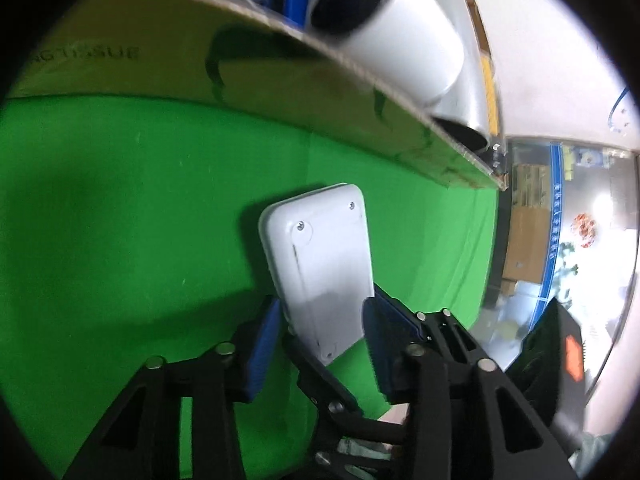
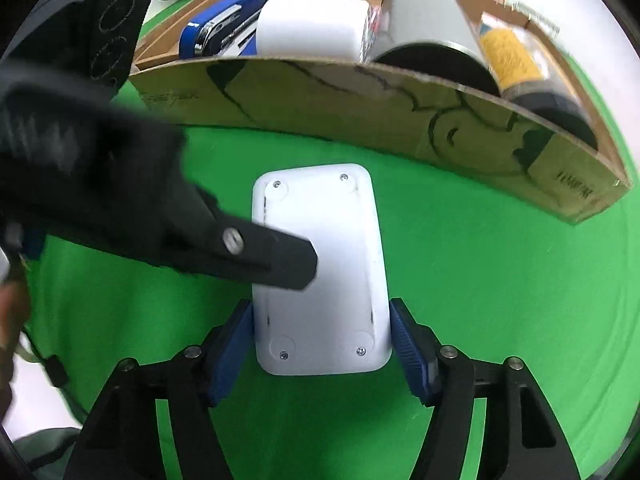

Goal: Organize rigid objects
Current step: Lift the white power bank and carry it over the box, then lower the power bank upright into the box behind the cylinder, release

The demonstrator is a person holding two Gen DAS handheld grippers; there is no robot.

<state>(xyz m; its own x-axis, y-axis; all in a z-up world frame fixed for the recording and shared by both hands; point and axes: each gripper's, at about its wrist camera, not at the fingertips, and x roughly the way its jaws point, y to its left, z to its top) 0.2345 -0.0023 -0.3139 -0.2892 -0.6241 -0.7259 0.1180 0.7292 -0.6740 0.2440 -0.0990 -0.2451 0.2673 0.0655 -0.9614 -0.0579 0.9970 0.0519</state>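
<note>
Two grippers meet on one white casing (image 2: pixel 320 264), a flat rectangular box with screws at its corners, held above the green counter (image 2: pixel 500 300) just short of the cardboard box (image 2: pixel 360 120). Our right gripper (image 2: pixel 321 344) has its blue pads against both long edges near the casing's lower end, so we judge those jaws closed on it. In the left wrist view our left gripper (image 1: pixel 320 324) has its pads on either side of the same casing (image 1: pixel 324 264), one at each face; the jaws are narrow, but we cannot tell whether they truly clamp or only bracket it.

We judge the step in hand to be a handover or a two-handed carry, with the casing not yet placed. The cardboard box already holds a white bottle (image 2: pixel 312 30), a grey cylinder (image 2: pixel 432 36), a blue object (image 2: pixel 224 24) and a yellow-filled jar (image 2: pixel 532 76), so space looks tight. Next, one gripper should let go, and the other lift the casing over the near wall and set it into a free gap.
</note>
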